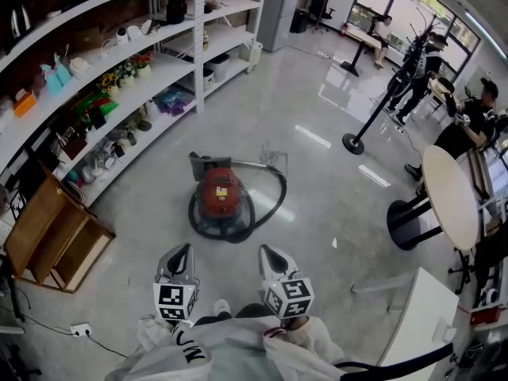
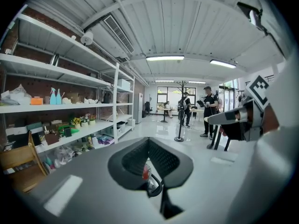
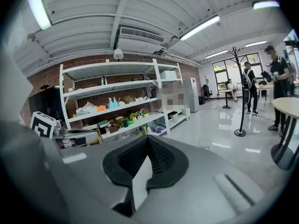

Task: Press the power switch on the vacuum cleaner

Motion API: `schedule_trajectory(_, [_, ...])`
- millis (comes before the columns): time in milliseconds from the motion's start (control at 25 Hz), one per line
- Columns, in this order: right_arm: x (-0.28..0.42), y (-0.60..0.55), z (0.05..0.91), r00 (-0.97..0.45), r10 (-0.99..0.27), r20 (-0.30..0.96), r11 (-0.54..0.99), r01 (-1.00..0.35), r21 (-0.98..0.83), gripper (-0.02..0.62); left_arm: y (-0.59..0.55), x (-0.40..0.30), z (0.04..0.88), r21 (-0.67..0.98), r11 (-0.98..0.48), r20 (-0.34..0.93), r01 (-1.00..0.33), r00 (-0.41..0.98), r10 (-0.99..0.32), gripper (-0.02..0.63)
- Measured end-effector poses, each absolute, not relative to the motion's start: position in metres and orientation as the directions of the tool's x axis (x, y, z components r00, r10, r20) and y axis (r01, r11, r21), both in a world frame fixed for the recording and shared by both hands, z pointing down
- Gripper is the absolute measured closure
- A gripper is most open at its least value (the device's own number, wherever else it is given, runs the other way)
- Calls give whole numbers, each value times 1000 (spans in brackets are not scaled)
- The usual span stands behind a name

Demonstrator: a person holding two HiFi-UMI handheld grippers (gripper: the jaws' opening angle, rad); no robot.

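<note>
No word or number can be read with certainty. A yellow label is seen on the vacuum cleaner ahead of the left gripper, but its print is too small. Black letters are printed on the white garment just behind that gripper's marker cube, creased and illegible.

A person in pale sleeves holds two grippers out in front of the body, side by side and apart, both pointing forward. The left gripper has its dark ribbed jaws drawn together at the tips, with nothing between them. The right gripper is level with it, its jaws likewise meeting at the tips and empty. Each gripper carries its marker cube at the near end, just ahead of the sleeves.
</note>
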State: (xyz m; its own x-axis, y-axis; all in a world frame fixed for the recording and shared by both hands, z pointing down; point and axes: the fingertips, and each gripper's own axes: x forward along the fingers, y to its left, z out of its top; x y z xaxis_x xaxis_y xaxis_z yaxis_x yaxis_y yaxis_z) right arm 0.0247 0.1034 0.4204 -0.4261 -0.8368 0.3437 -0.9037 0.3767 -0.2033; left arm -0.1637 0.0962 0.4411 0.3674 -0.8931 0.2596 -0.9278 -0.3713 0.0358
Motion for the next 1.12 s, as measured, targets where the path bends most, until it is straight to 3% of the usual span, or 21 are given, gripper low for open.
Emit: schedule_trajectory(1120, [6, 34, 423, -454, -824, 338, 413, -891, -190, 595, 39, -185, 449, 53, -321, 262, -946, 323, -909, 606])
